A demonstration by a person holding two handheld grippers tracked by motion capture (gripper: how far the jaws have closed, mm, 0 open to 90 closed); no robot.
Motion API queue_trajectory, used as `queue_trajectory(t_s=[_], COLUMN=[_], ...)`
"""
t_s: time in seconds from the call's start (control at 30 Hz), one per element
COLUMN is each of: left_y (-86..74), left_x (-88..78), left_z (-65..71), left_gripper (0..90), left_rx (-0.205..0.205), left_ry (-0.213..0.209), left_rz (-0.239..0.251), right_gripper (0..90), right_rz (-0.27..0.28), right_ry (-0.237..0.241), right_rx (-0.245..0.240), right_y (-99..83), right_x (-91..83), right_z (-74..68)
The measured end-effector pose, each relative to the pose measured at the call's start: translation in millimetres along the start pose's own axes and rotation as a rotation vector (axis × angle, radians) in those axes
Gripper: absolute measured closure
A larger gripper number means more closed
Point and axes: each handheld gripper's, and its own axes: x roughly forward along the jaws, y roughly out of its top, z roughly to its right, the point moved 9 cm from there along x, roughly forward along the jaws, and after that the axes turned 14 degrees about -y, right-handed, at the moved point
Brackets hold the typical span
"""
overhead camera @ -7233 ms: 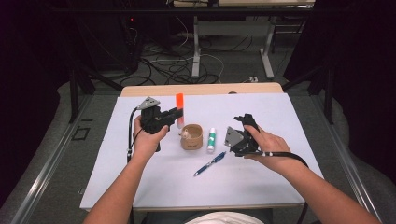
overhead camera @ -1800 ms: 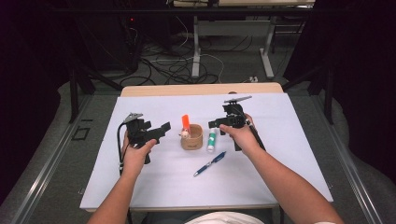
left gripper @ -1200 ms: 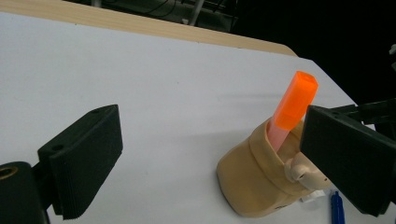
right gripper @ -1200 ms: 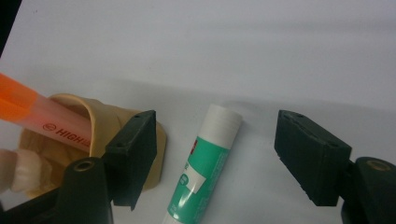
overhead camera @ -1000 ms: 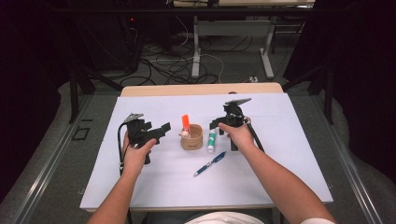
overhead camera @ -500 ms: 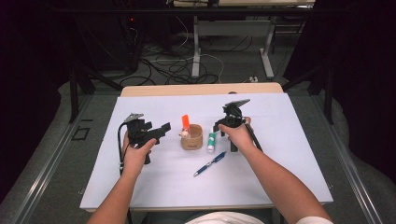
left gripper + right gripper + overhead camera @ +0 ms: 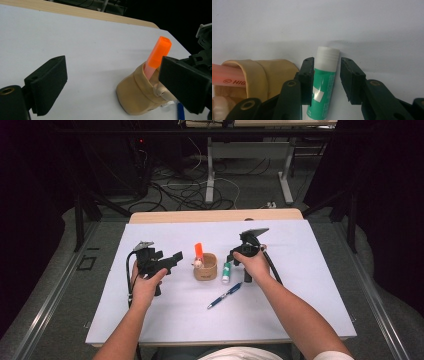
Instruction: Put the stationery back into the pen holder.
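White table (image 7: 310, 290), cup (image 7: 205, 267) beside glue stick (image 7: 226, 271)

Lab, floor cables (image 7: 185, 195), dark curtains (image 7: 390, 195), paper-covered table (image 7: 310, 285)

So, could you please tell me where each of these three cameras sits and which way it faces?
High view: above the person's side, facing forward and down on the table; both forearms show.
Left gripper view: on the left gripper, facing the tan cup holding the orange highlighter.
Right gripper view: on the right gripper, facing down at the green glue stick between its jaws, one pad touching.
Shared: all three show the cup.
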Motion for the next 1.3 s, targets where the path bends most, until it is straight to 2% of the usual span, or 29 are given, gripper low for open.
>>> queue_trajectory(t_s=[0.03, 0.07, 0.2, 0.23, 0.3, 0.33, 0.43, 0.47, 0.5, 0.53, 0.63, 0.67, 0.77, 0.87, 1.07, 1.3], left_y=[0.0, -0.1, -0.1, -0.2, -0.2, -0.3, -0.4, -0.3, -0.3, -0.6, -0.2, -0.2, -0.3, -0.1, 0.1, -0.3], left_x=[0.0, 0.0, 0.1, -0.1, -0.1, 0.3, 0.9, 0.9, 0.7, 0.4, -0.1, 0.1, -0.4, -0.1, 0.1, -0.3], left_z=[-0.1, -0.2, -0.4, -0.9, -0.8, -0.3, -0.1, 0.0, -0.3, 0.0, -0.8, -0.5, -0.3, -0.3, -0.2, -0.3], left_gripper=[8.3, 8.3, 8.4, 8.4, 8.4, 8.4, 8.5, 8.5, 8.5, 8.5, 8.5, 8.5, 8.6, 8.6, 8.7, 8.7], left_rx=[0.002, 0.002, 0.000, 0.003, 0.003, -0.002, -0.004, -0.005, -0.002, -0.005, 0.004, -0.001, -0.001, 0.002, 0.000, 0.005], left_ry=[-0.002, -0.002, -0.002, 0.001, 0.000, -0.003, -0.001, -0.001, -0.001, -0.002, 0.000, -0.003, -0.007, -0.005, -0.004, 0.000], left_rz=[-0.001, -0.001, -0.001, -0.003, -0.003, -0.002, 0.002, 0.002, 0.001, -0.003, -0.004, -0.002, -0.007, -0.001, 0.002, -0.005], right_gripper=[62.9, 62.0, 60.2, 60.1, 60.1, 59.9, 58.0, 58.0, 57.9, 57.5, 57.5, 57.5, 57.5, 57.7, 58.7, 59.1], right_rz=[-0.007, -0.016, -0.037, -0.040, -0.065, -0.078, -0.074, -0.076, -0.099, -0.087, -0.108, -0.088, -0.104, -0.112, -0.123, -0.119], right_ry=[0.001, -0.015, 0.000, -0.012, -0.032, -0.029, -0.019, -0.021, -0.019, -0.015, -0.010, -0.003, 0.005, -0.005, -0.024, -0.019], right_rx=[0.002, -0.016, 0.017, -0.002, -0.001, 0.014, 0.007, 0.018, 0.023, 0.012, 0.038, 0.039, 0.057, 0.073, 0.072, 0.082], right_y=[-0.4, -1.8, -3.7, -4.8, -6.6, -7.4, -7.4, -7.3, -9.3, -8.5, -9.5, -7.8, -8.8, -8.8, -10.5, -9.9], right_x=[0.3, 1.3, 4.7, 6.4, 7.2, 7.4, 11.0, 12.2, 11.5, 13.4, 12.8, 14.5, 13.9, 14.6, 19.4, 20.3], right_z=[-0.3, 2.2, -1.7, -0.1, 0.5, -0.4, 0.1, -0.4, -0.9, -0.3, -2.6, -2.7, -4.1, -3.4, -0.9, -1.5])
